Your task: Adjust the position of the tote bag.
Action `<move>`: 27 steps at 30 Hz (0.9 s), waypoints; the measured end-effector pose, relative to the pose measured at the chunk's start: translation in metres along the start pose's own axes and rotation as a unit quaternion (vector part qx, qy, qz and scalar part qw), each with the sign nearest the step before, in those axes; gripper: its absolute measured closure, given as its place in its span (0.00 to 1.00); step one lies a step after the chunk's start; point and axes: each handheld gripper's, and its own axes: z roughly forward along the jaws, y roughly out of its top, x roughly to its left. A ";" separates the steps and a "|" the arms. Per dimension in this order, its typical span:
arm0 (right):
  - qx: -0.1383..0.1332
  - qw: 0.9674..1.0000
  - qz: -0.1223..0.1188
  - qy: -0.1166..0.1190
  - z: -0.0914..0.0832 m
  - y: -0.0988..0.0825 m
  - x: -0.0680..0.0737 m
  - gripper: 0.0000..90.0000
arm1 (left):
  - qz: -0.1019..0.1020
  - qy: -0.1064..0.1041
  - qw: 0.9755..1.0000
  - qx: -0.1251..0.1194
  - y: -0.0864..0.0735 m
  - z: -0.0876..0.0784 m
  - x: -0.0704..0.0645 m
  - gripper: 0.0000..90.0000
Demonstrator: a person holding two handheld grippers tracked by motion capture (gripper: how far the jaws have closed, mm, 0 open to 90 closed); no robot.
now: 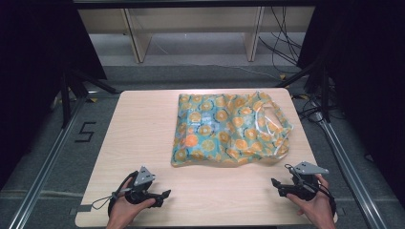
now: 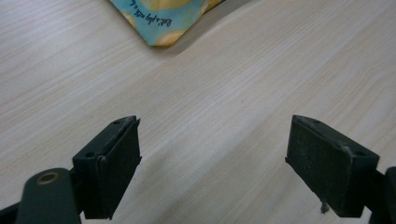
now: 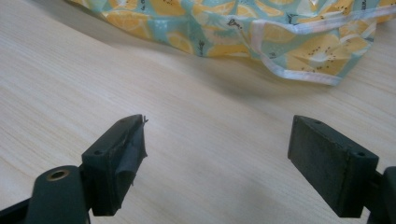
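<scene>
Left hand-held gripper (image 1: 165, 193): held low over the near left part of the desk, jaws spread wide apart, nothing between them; bare wood seen in the gap in the left gripper view (image 2: 212, 158).
Left hand (image 1: 125, 206): wrapped round the left hand-held gripper's body, cable looped beside it.
Right hand-held gripper (image 1: 274, 182): held low over the near right part of the desk, jaws spread wide apart, nothing between them; bare wood in the gap in the right gripper view (image 3: 217, 161).
Right hand (image 1: 313, 204): closed round the right hand-held gripper's body, grey three-cornered plate on top.
Bag (image 1: 229, 129): lying flat ahead of both hand-held grippers, well apart from each; glossy teal with orange and lemon slices, white-edged handles on the side ahead of the right hand-held gripper; near corner ahead of the left jaws (image 2: 161, 21), near edge and handle ahead of the right jaws (image 3: 261, 32).
Desk (image 1: 143, 138): pale wood grain, carrying the bag.
Floor (image 1: 86, 131): grey, beyond the left hand-held gripper, with black tape marks.
</scene>
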 end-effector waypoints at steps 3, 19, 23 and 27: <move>0.004 1.000 0.016 0.005 -0.002 0.001 0.002 0.24 | -0.004 -0.002 1.000 0.000 0.000 0.000 0.000 0.18; -0.012 1.000 -0.024 0.013 0.013 0.021 0.009 0.27 | -0.003 0.008 1.000 -0.003 0.000 0.000 0.001 0.18; -0.015 0.999 -0.034 0.002 0.019 0.029 0.009 0.30 | 0.004 0.004 1.000 -0.004 0.000 0.001 0.002 0.18; -0.025 0.999 -0.041 -0.014 0.024 0.040 0.003 0.30 | 0.038 0.006 0.999 0.026 0.001 -0.003 0.007 0.18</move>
